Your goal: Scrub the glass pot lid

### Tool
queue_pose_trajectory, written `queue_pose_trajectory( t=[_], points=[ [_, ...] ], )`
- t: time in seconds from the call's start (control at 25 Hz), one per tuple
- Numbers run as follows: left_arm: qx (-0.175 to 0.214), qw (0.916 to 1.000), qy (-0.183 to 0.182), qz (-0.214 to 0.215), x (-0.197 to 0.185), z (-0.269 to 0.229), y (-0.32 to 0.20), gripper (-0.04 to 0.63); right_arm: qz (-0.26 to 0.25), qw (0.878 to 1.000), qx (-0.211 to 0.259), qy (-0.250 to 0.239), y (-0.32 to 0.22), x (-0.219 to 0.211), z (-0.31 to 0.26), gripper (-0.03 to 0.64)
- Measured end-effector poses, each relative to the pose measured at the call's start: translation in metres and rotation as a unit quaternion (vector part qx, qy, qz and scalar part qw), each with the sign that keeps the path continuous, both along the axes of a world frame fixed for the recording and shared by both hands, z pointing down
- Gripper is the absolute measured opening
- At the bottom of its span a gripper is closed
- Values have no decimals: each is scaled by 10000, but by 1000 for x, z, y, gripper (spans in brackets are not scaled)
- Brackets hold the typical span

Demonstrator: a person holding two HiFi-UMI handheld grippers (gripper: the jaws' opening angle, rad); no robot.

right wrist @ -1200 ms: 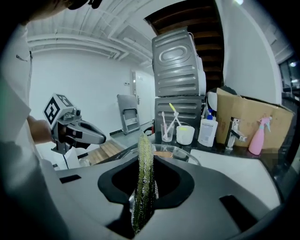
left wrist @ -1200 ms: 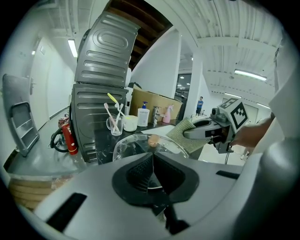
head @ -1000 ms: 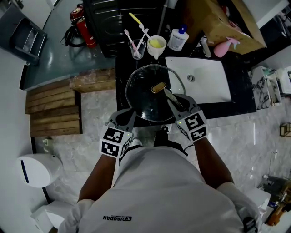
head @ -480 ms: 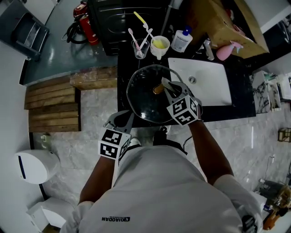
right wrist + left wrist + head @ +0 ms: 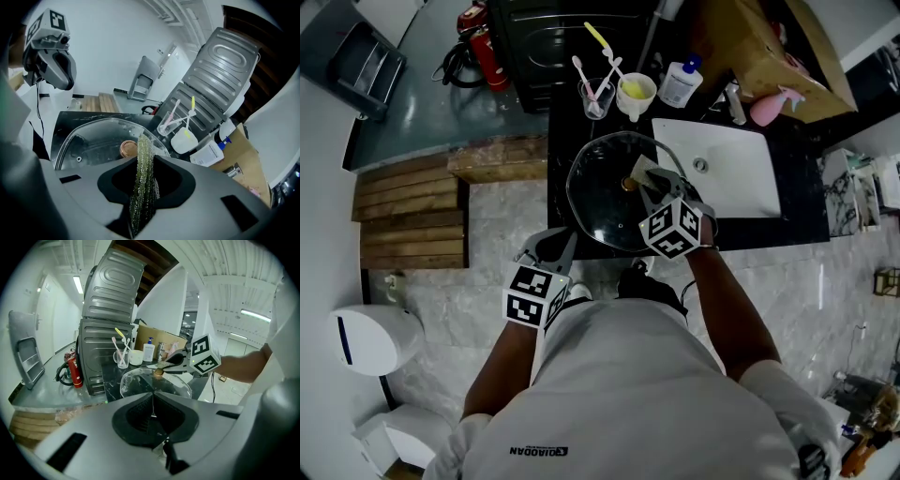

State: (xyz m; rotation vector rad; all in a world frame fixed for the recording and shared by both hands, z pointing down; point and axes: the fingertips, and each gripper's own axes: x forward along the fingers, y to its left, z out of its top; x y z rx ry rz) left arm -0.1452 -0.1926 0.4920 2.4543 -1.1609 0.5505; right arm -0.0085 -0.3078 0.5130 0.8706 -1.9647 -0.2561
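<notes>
Pinching the lid (image 5: 598,202) rim in my left gripper (image 5: 153,401) steadies it (knob (image 5: 127,149) up) for the right gripper (image 5: 645,178), clamped on a sponge (image 5: 142,187).

The counter (image 5: 556,178) around the glass pot lid (image 5: 600,202) is crowded. At 12 o'clock a glass of toothbrushes (image 5: 595,97), a white cup (image 5: 636,94) and a soap bottle (image 5: 680,84) stand near the rim, backed by a black appliance (image 5: 553,37). At 3 o'clock the white sink (image 5: 722,173) lies open. The right gripper (image 5: 647,183) with its scrub pad (image 5: 642,167) covers the lid from 4 o'clock to the knob (image 5: 627,185). The left gripper (image 5: 565,244) blocks 7 o'clock. At 9 o'clock only 1 narrow strip of counter is bare.
</notes>
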Motion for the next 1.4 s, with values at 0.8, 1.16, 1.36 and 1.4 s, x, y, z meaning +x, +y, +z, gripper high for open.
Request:
queue_pose_trajectory(
  t=[0.8,1.16,1.36,1.4],
  points=[
    [42,10000,58,-61,-16,-3,10,18,-281,9994,-168,57,19,-28,1,87],
    [85,9999,62,-93,-20,-4,16,18,-482,9986,-202,2,34,-46,2,89],
    [84,9999,64,-122,-21,-5,18,18,-525,9983,-259,-43,38,-50,0,88],
    [84,9999,64,-121,-21,-5,19,18,-534,9982,-272,-56,40,-51,0,89]
  ],
)
